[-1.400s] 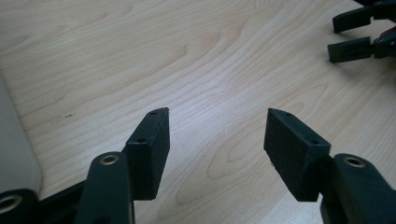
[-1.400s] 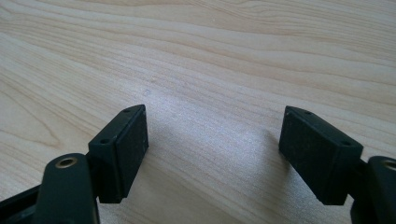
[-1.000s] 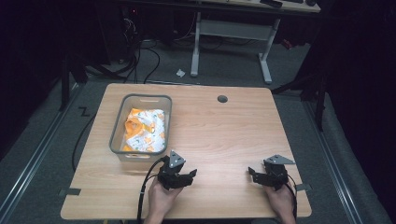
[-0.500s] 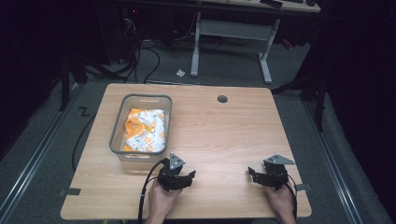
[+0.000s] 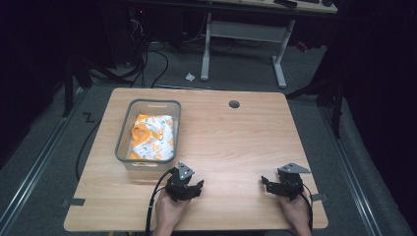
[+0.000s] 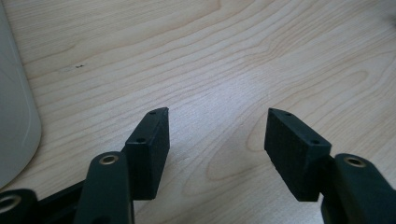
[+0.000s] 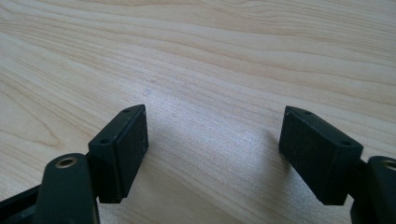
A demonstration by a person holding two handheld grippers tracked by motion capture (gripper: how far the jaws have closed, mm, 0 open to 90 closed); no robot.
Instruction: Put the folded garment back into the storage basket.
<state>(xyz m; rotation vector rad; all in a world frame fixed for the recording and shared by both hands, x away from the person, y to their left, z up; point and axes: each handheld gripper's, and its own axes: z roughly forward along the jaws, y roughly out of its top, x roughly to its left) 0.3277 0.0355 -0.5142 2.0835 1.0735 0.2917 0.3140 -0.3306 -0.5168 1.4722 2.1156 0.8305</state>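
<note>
My forearms are cut off by the bottom edge of the high view, past the hands at six o'clock. At nine o'clock in the left gripper view, the grey bin (image 6: 14,116) runs off the picture's edge. What the white and orange items (image 5: 152,137) inside it are, I cannot tell: too small and crumpled

Light wood-grain tabletop (image 5: 236,142) w/ smooth satin sheen, grey translucent plastic rectangular bin (image 5: 124,137), soft orange-and-white printed cloth (image 5: 153,137) inside, matt black plastic left gripper (image 6: 217,135) pads (image 6: 149,140), fine ribbed texture
</note>
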